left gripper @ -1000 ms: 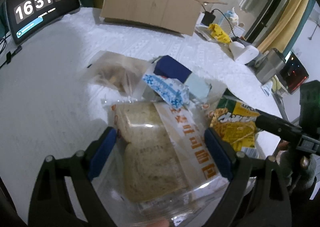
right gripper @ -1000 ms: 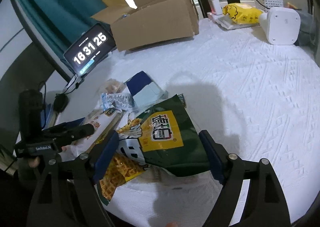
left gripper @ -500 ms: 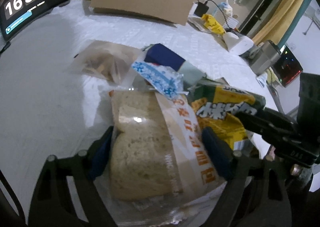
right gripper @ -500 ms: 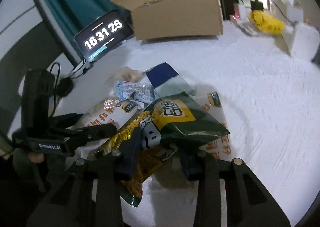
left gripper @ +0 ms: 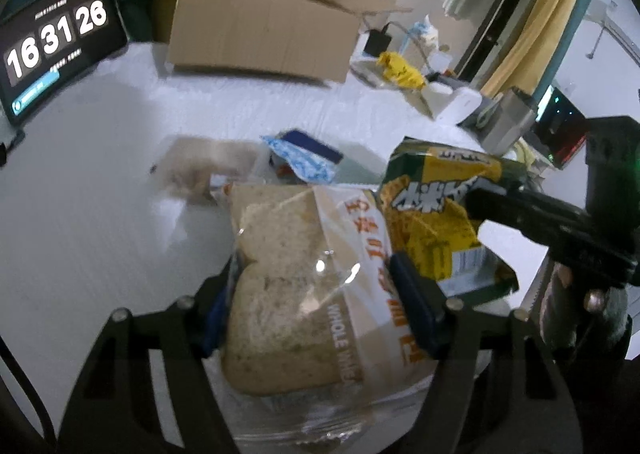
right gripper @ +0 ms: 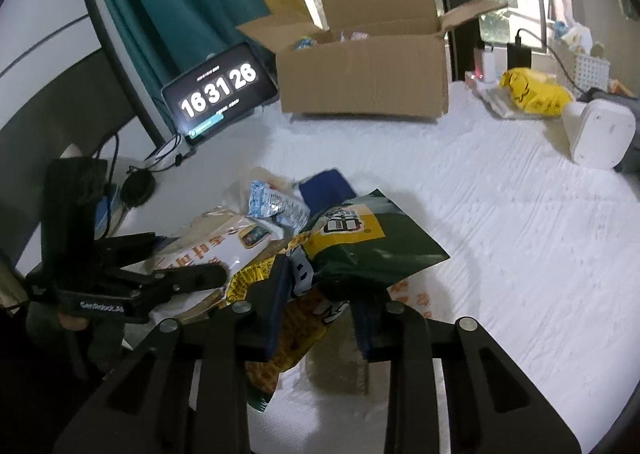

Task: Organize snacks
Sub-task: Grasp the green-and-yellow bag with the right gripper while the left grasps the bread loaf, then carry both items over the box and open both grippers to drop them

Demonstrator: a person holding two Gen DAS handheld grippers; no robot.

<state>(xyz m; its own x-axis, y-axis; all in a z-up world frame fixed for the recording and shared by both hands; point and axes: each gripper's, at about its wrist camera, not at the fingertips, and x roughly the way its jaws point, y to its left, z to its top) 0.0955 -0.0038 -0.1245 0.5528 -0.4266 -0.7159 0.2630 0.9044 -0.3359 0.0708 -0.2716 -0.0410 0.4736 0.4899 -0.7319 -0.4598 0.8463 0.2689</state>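
Observation:
A clear bag of whole wheat bread [left gripper: 280,334] sits between the blue pads of my left gripper [left gripper: 314,302]. Its jaws are closing and press on the bag's sides, and the bag is lifted a little off the white cloth. My right gripper [right gripper: 320,294] is closing too, pinched on the lower part of a green and yellow chip bag [right gripper: 360,242], which hangs tilted above the cloth. The chip bag [left gripper: 436,206] lies just right of the bread in the left wrist view. Behind both lie a blue-white packet [right gripper: 276,206], a dark blue box [right gripper: 326,184] and a clear bag of brown snacks [left gripper: 204,166].
An open cardboard box [right gripper: 364,74] stands at the back of the table with some packets inside. A tablet clock [right gripper: 220,94] leans at the back left. A yellow bag [right gripper: 532,90] and a white appliance [right gripper: 600,134] are at the back right.
Both grippers went from wide open to closed on their bags. The chip bag crumpled and rose off the cloth, and the bread bag came up slightly.

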